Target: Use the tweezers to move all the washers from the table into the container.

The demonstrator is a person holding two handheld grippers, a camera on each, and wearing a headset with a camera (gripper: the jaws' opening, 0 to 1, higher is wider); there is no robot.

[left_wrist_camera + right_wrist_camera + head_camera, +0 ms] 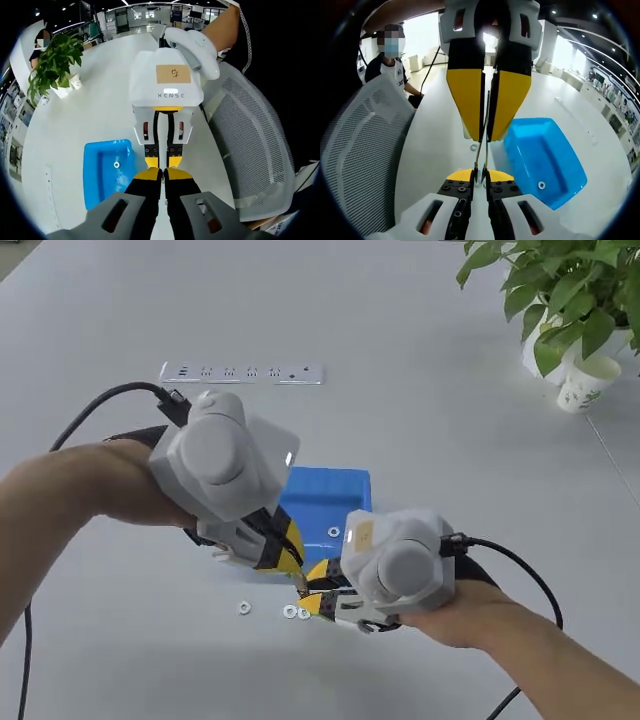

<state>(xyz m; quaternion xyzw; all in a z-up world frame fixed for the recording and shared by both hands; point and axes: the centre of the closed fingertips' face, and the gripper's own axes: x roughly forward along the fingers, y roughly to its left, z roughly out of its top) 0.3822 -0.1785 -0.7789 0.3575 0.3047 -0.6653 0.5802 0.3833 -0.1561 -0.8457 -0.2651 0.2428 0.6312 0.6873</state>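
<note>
One word can be read: "XENSE", printed on the white body of the right gripper (163, 161) where the left gripper view faces it. Above it is a tan sticker (173, 74) with a handwritten mark I can't make out.

The two grippers meet tip to tip. In the right gripper view the tweezers (482, 150), thin and metallic, run from its own pressed-together jaws up between the yellow jaws of the left gripper (487, 135), which are squeezed onto them too.

Three washers (290, 612) lie on the white table (420, 420) just below the tips in the head view. A fourth washer (333, 532) rests in the blue container (340, 495) just beyond the grippers.

Well past the container are a power strip (242, 373), a potted plant (560, 290) and a paper cup (585, 388). The gripper views add a mesh-backed chair (250, 150), with a person (395, 75) behind it.
</note>
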